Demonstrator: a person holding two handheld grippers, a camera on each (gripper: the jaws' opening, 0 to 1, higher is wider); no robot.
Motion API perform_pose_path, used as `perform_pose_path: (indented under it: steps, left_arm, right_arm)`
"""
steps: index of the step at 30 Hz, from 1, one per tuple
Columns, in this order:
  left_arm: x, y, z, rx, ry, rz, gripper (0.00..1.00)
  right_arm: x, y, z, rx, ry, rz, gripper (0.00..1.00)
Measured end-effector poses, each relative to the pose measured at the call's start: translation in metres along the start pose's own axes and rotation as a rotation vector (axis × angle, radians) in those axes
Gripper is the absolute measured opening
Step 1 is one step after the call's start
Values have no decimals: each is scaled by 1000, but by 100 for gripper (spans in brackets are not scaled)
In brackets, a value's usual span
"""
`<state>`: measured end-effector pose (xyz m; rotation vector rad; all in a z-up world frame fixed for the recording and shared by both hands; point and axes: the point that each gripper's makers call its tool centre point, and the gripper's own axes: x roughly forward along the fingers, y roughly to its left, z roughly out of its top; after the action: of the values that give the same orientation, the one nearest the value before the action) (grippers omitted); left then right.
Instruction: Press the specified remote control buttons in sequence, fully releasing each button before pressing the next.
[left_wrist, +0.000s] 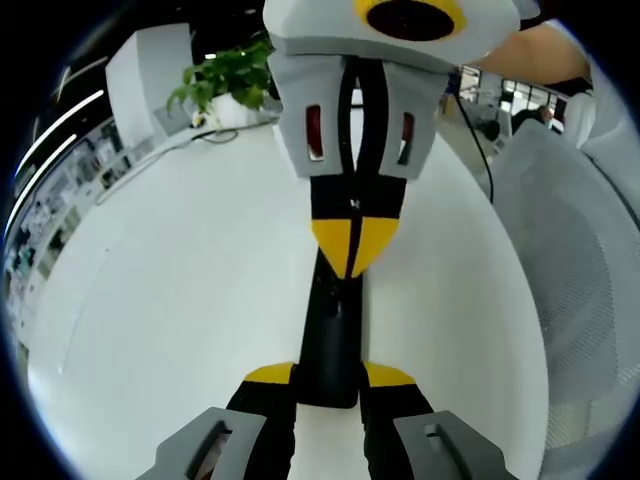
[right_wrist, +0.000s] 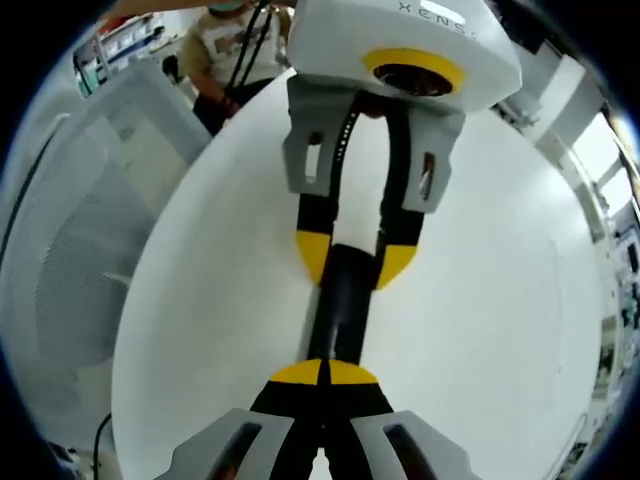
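Black remote (left_wrist: 333, 340) clamped in left gripper (left_wrist: 330, 375) jaws, right gripper (right_wrist: 322, 374) jaws together on its far end

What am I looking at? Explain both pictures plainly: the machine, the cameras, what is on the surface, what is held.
There is no robot. A person holds a two-jaw tool in each hand, and each tool carries a fisheye camera looking along its own jaws. In the left gripper view, the left tool rises from the bottom, closed on one end of a black remote control that lies on a white table. The right tool points in from the top, jaws shut, its tips apparently on the remote. The right gripper view shows the same scene from the opposite side. A potted plant stands at the table's far edge.
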<state>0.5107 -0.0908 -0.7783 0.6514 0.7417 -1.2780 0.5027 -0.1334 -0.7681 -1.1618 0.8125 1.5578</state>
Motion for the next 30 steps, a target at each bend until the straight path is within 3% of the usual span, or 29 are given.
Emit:
perform_pose_path:
  steps: [30]
  left_arm:
    - [0,0,0,-9,-3,-3,23]
  right_arm:
    - [2,0,-1,-1,27,20,0]
